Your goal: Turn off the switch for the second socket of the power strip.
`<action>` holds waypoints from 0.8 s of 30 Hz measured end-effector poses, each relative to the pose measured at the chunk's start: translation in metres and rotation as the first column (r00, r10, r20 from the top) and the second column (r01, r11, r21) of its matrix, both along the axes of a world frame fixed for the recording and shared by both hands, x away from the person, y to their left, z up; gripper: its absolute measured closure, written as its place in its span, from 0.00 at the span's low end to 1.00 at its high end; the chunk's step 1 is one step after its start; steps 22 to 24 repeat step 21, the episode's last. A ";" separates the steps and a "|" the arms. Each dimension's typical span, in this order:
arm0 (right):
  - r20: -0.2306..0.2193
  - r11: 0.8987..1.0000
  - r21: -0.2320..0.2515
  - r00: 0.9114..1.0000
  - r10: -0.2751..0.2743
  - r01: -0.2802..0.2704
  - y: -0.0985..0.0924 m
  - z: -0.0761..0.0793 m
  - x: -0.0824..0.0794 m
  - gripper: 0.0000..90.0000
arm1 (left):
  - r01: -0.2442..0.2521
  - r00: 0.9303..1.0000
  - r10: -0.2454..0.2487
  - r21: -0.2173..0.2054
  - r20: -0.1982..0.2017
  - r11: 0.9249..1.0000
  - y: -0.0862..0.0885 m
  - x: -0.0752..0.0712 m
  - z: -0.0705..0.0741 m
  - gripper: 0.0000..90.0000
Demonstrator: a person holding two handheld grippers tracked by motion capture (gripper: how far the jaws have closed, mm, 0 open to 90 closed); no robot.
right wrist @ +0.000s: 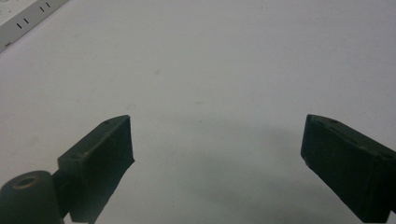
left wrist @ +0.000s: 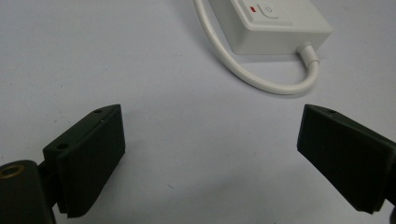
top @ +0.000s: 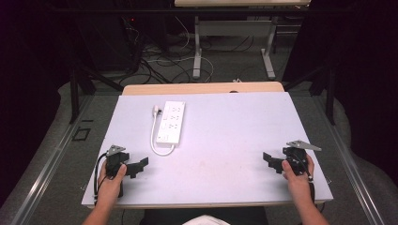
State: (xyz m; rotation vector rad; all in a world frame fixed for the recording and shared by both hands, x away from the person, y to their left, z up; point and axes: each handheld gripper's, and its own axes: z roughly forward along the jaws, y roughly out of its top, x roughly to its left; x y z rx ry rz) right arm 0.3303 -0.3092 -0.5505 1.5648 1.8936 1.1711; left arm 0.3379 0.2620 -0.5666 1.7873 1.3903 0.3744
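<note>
Dark curtains and a tangle of floor cables frame a pale counter [top: 234,136] that carries very little. Largest on it is a white power strip [top: 171,122], lying flat in the left half, its long side running away from the person, with the switch end nearest them. From that near end a white cord [top: 154,136] loops out and curls back up along the strip's left side to a plug [top: 156,110] resting just beside its far end. The left hand-held gripper [top: 136,167] sits low near the front left edge, jaws spread wide and empty; in the left gripper view the strip's switch end [left wrist: 280,25] and the cord's bend [left wrist: 275,86] lie just ahead between the black jaws. The right hand-held gripper [top: 270,160] rests near the front right edge, well apart from the strip, jaws likewise spread and holding nothing, with a corner of the strip [right wrist: 25,21] at the far upper left of its own view. The likely trouble from here is the cord: a grab at the springy loop could drag the light strip across the smooth counter, and a pinch on the strip's rounded edge may slip off.
</note>
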 end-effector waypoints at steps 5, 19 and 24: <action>-0.003 1.000 0.003 1.000 -0.001 0.001 0.000 0.000 0.000 0.10 | -0.011 1.000 0.011 0.002 -0.007 1.000 0.003 0.001 0.000 0.09; -0.005 1.000 0.001 1.000 -0.005 0.005 0.000 0.000 0.000 0.10 | -0.020 1.000 0.020 -0.001 -0.004 1.000 0.004 0.002 0.000 0.09; -0.005 1.000 0.006 1.000 -0.002 0.002 0.000 -0.001 0.001 0.10 | -0.020 1.000 0.020 -0.002 -0.002 1.000 0.004 0.002 0.000 0.09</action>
